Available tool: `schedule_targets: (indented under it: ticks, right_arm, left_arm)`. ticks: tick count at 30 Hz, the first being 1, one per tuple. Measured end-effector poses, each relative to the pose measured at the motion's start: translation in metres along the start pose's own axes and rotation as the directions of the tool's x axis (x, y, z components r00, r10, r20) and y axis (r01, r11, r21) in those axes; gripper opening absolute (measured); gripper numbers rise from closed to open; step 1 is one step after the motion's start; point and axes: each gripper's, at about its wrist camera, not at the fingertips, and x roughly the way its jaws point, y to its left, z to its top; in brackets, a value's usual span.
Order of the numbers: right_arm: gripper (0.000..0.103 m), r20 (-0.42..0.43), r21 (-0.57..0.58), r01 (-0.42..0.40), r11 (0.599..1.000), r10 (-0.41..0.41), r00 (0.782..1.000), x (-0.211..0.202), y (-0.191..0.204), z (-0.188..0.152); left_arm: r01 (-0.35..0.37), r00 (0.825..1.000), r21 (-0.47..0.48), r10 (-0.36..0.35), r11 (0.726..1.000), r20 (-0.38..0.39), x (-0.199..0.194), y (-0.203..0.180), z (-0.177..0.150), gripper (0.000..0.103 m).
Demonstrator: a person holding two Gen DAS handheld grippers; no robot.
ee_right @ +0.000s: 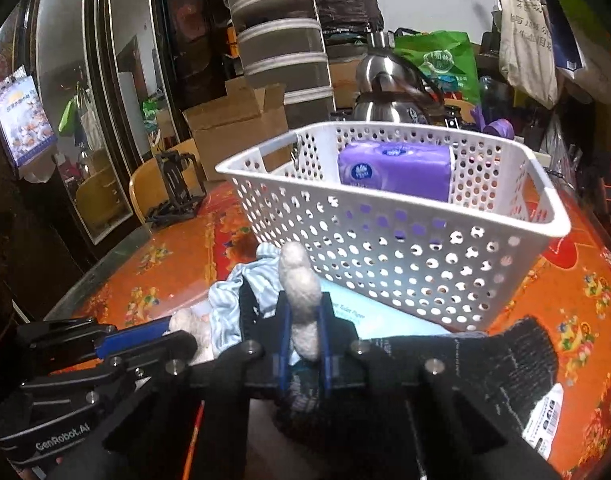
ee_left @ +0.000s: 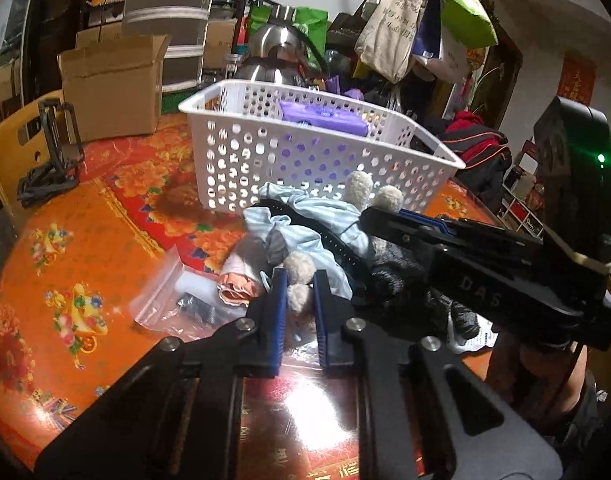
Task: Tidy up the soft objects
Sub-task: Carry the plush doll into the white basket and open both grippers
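A plush toy in pale blue striped clothes (ee_left: pixel 305 220) lies on the orange table in front of a white perforated basket (ee_left: pixel 305 148). My left gripper (ee_left: pixel 299 294) is shut on one fuzzy limb of the plush toy. My right gripper (ee_right: pixel 303 332) is shut on a fuzzy ear or limb (ee_right: pixel 301 296) of the same toy, which sticks up between the blue pads. The right gripper also shows in the left wrist view (ee_left: pixel 379 210). The basket (ee_right: pixel 385 248) holds a purple tissue pack (ee_right: pixel 397 170). A dark knitted glove (ee_right: pixel 509 364) lies at the right.
A clear zip bag (ee_left: pixel 173 300) and a pink cloth (ee_left: pixel 241 280) lie left of the toy. A cardboard box (ee_left: pixel 113 88), a black stand (ee_left: pixel 53 152) and a steel kettle (ee_left: pixel 277 52) stand behind. A yellow chair (ee_left: pixel 9 156) is at the table's left edge.
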Motion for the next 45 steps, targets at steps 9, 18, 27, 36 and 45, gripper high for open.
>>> schedule_targets:
  ticks: [9,18,27,36,45]
  right_arm:
    - [0.01,0.107,-0.014,-0.041,0.999,0.042,0.993,-0.047,0.008,0.022]
    - [0.01,0.202,-0.038,-0.011,0.999,0.018,0.979,-0.078,0.012,0.088]
    - [0.01,0.133,-0.033,0.084,0.996,-0.079,0.988,-0.019,-0.011,0.154]
    - [0.01,-0.003,-0.025,0.115,0.993,-0.115,0.993,0.083,-0.04,0.16]
    - [0.019,-0.057,-0.029,0.106,0.994,-0.107,0.993,0.092,-0.046,0.15]
  left_arm:
    - [0.025,0.994,0.044,-0.03,0.999,0.106,-0.05,-0.008,0.024,0.011]
    - [0.032,0.984,0.101,-0.049,0.994,0.172,-0.064,-0.02,0.103,0.011]
    - [-0.012,0.994,0.099,0.001,0.995,0.11,0.005,-0.002,0.202,0.011]
    - [-0.092,0.992,0.015,0.093,0.996,-0.091,0.126,0.047,0.231,0.011]
    - [-0.161,0.981,0.018,0.162,0.987,-0.102,0.145,0.051,0.216,0.044]
